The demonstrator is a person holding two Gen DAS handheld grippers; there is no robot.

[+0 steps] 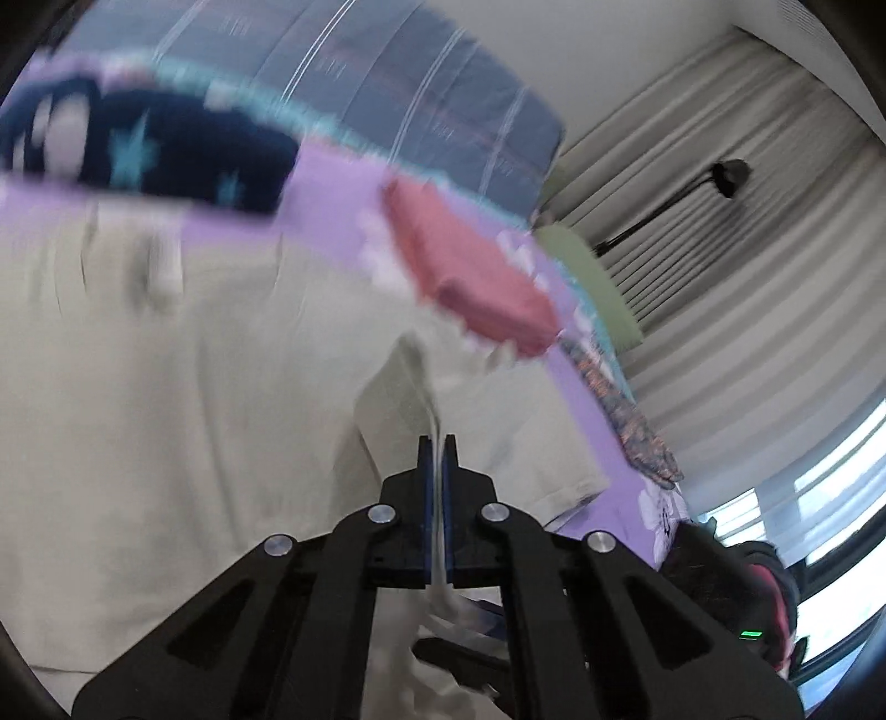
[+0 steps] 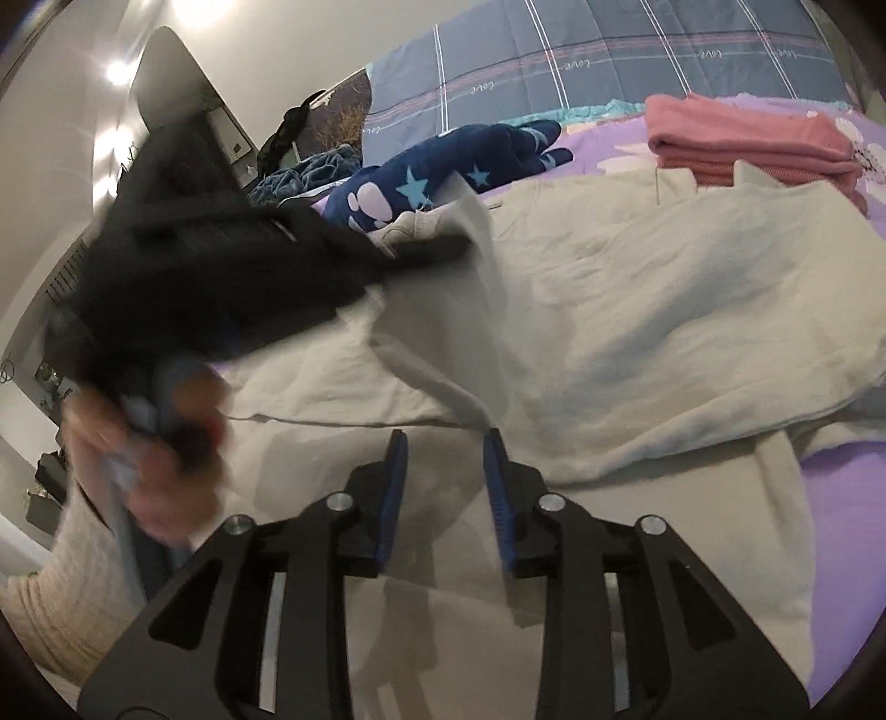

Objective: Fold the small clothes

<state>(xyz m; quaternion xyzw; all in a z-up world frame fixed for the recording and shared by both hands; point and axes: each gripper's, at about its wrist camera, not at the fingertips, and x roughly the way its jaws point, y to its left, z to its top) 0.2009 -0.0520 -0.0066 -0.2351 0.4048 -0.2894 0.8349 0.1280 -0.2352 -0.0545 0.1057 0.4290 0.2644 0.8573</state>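
A cream garment (image 1: 194, 387) lies spread on a purple bedsheet (image 1: 332, 210). My left gripper (image 1: 437, 443) is shut on a fold of the cream garment and lifts it; the left wrist view is motion-blurred. In the right wrist view the same garment (image 2: 637, 310) is partly folded over itself. My right gripper (image 2: 446, 443) is open just above the garment's near part, holding nothing. The left gripper (image 2: 443, 246) shows there as a blurred black shape at left, pinching a raised flap of the cloth.
A folded pink garment (image 2: 747, 144) and a navy star-patterned item (image 2: 443, 166) lie at the far side of the sheet. A grey-blue checked duvet (image 2: 609, 50) lies behind. Curtains (image 1: 720, 232) and a window stand to the right in the left wrist view.
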